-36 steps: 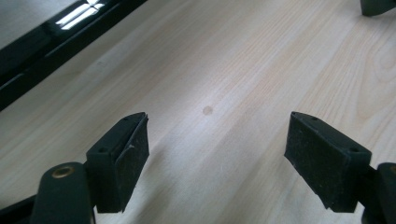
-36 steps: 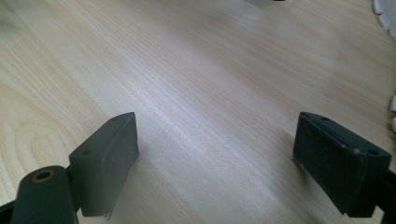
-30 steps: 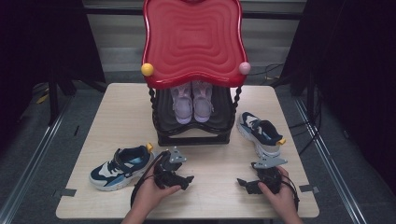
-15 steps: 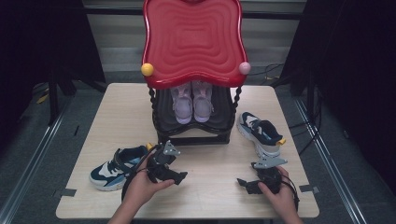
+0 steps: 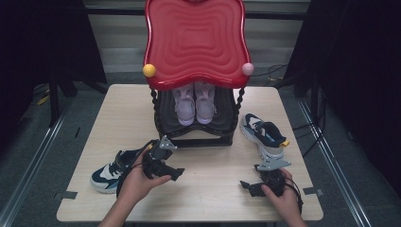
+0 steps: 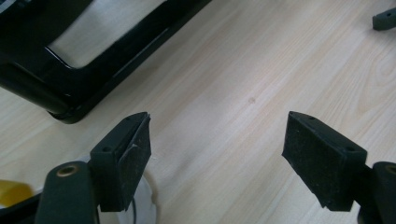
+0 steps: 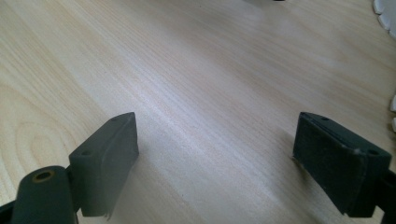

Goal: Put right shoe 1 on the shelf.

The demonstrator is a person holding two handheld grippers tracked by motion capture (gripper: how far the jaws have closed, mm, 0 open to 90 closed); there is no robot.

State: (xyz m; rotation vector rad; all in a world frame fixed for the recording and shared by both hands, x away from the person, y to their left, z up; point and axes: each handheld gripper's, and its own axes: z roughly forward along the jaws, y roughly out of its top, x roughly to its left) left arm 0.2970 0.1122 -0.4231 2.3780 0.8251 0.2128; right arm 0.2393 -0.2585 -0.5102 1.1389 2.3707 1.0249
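I take the work in hand to be racking the loose sneakers. The red-topped shoe rack [image 5: 195, 52] stands at 12 o'clock on the counter [image 5: 213, 170], with a pale lilac pair [image 5: 194, 103] already on its black shelf. The navy-and-white sneaker [image 5: 111, 171] lies at 8 o'clock, just beside my left claw [image 5: 166, 166]; its mate [image 5: 263, 134] sits at 3 o'clock, near the rack's right leg. My left claw stands wide open with nothing between its pads, hovering low over bare wood by the rack's black foot. My right claw [image 5: 250, 185] is likewise spread and empty at 5 o'clock.

To do this well, I'd swing the left claw back over the near sneaker, straddle the heel collar or a side wall, and close firmly before lifting, keeping the sole level.

I can read no brand, label or lettering on anything here.
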